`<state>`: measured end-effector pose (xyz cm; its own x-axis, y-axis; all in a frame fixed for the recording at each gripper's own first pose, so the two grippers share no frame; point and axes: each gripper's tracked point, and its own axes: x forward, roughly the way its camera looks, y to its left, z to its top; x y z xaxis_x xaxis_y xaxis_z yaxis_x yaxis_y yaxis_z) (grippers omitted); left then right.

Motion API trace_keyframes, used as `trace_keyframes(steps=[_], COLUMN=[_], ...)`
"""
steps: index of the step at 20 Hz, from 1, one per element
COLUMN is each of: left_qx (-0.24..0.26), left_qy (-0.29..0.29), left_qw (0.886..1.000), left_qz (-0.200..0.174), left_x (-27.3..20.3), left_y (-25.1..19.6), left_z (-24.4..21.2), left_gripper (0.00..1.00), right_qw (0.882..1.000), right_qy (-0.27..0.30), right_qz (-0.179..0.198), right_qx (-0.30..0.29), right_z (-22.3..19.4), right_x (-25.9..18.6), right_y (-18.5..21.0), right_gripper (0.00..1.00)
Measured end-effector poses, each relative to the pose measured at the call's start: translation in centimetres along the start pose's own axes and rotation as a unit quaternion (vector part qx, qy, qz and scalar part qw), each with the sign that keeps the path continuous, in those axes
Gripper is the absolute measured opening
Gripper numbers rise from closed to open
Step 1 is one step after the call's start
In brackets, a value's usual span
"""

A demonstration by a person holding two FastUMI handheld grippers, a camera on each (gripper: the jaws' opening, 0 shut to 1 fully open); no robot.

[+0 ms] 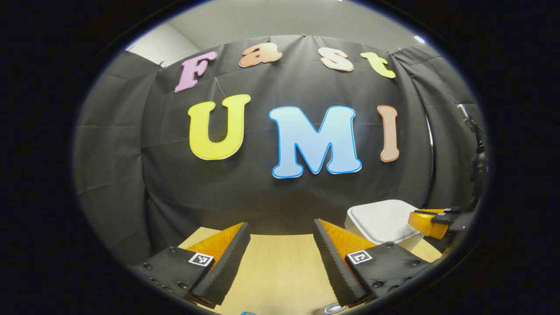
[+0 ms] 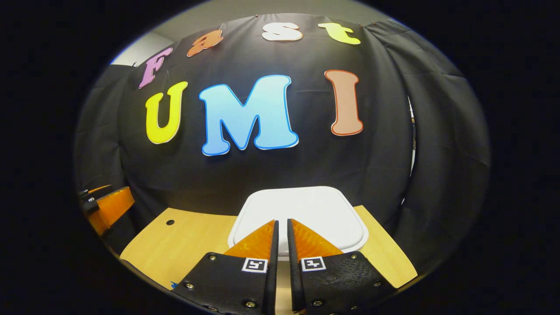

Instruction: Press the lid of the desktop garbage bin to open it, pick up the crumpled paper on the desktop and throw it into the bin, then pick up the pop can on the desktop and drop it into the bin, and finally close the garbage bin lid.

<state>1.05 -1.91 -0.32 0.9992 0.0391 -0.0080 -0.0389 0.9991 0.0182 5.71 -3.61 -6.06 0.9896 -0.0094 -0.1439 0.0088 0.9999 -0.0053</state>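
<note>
Hovering over the white lid (image 2: 302,212) of the garbage bin (image 2: 245,227), the right gripper (image 2: 280,225) has its two fingers drawn almost together, just a thin slit between them, gripping nothing. Whether the tips touch the lid cannot be told from the right gripper view. The lid lies flat and closed, and the bin stands at the far edge of the wooden desktop (image 2: 188,245), close against the black cloth wall (image 2: 306,166). Over in the left gripper view, the left gripper (image 1: 282,229) has its fingers spread wide apart, empty, above bare desktop (image 1: 280,271). From there the bin's lid (image 1: 380,218) sits off to the right, with the right gripper (image 1: 431,223) poised at its far side. In the right gripper view the left gripper (image 2: 109,210) peeks in at the left edge, well apart from the bin.
</note>
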Motion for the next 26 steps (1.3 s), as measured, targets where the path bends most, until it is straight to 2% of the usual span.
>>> trace_keyframes(steps=[13,26], left_qx=[-0.001,0.01], left_qy=[0.01,0.006], left_qw=[1.0,1.0], left_qz=[-0.007,-0.017], left_x=[0.3,0.3], left_y=[-0.4,-1.2], left_z=[-0.8,-0.6], left_gripper=[0.95,0.95], right_qw=[0.999,1.0], right_qy=[0.027,-0.002], right_qz=[-0.019,-0.013], right_qx=[0.0,0.001], right_z=[-2.2,-0.3], right_x=[1.4,0.9], right_y=[-1.0,-0.9], right_gripper=[0.14,0.13])
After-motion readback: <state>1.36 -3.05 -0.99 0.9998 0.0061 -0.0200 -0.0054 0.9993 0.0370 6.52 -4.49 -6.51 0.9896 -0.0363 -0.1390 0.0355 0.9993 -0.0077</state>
